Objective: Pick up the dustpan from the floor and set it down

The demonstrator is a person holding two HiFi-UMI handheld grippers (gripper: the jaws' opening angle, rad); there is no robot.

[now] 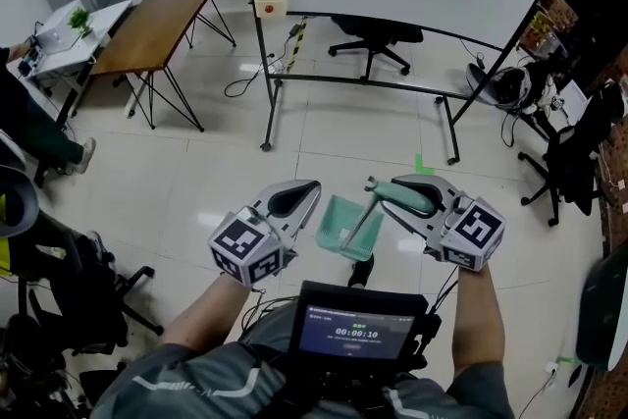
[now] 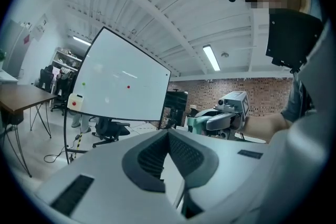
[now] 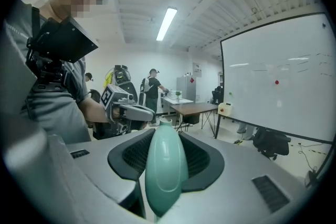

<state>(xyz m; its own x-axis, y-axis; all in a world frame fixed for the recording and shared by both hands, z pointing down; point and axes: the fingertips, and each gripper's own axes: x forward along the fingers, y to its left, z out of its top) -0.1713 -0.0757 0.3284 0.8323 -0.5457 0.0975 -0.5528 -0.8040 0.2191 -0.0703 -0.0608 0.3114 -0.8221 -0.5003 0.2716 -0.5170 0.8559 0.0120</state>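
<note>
Overhead, the dustpan [image 1: 345, 229] hangs above the floor [image 1: 186, 196] from the right gripper [image 1: 385, 188]; the left gripper [image 2: 168, 139], in its own view, has jaws together and empty; the right's shows jaws clamped on the smooth tapered handle [image 3: 165, 165], which could slip or swing.

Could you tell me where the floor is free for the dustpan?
The tiles between the whiteboard stand and the dustpan are bare, also left toward the wooden table. The right side, around the black chair, is crowded.

We read only 00:00:10 on the dark screen [image 1: 355, 332] below our arms; the smaller line above it is illegible.
</note>
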